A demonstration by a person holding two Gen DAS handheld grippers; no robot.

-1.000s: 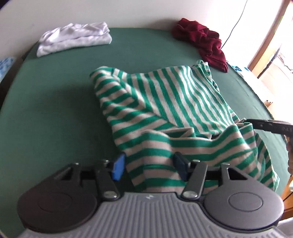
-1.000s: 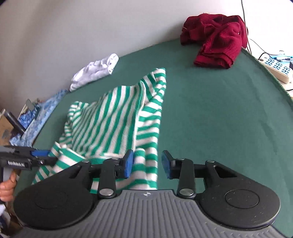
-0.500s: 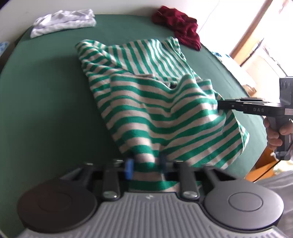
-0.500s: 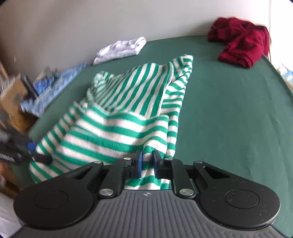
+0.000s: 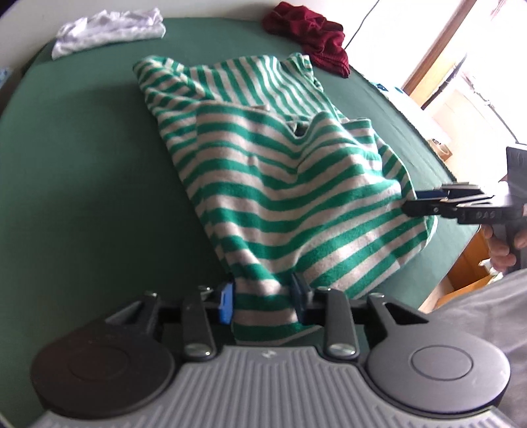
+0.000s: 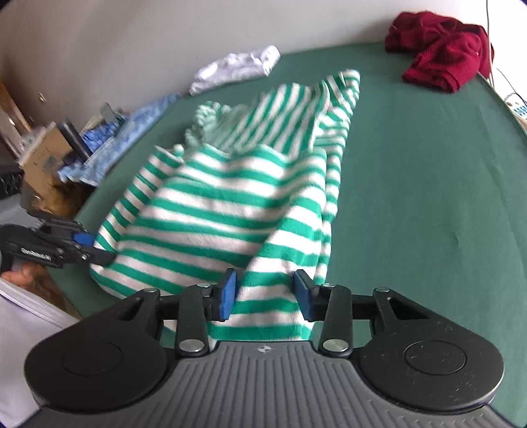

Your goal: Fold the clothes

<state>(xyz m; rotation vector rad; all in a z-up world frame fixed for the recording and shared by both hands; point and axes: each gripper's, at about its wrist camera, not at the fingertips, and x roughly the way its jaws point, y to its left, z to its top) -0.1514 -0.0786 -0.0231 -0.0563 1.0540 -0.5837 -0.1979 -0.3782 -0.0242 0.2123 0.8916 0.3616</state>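
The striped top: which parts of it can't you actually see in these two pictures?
- Striped top, left wrist view: its near hem is hidden behind the left hand-held gripper.
- Right wrist view: the middle stripes are motion-blurred, and the right hand-held gripper hides the near edge.
- Its underside lies against the green table.

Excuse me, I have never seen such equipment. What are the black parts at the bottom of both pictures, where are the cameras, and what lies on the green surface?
There is no robot. A person holds a tool with two-finger tongs in each hand. A wide-angle camera on each tool looks along its fingers, and the black parts are that tool. On the dark green cloth-covered table lie a green-and-white striped knit garment, a crumpled white garment and a dark red garment. The left tongs and right tongs each have the striped garment's near edge between them. Both jaws are opening, probably releasing it.
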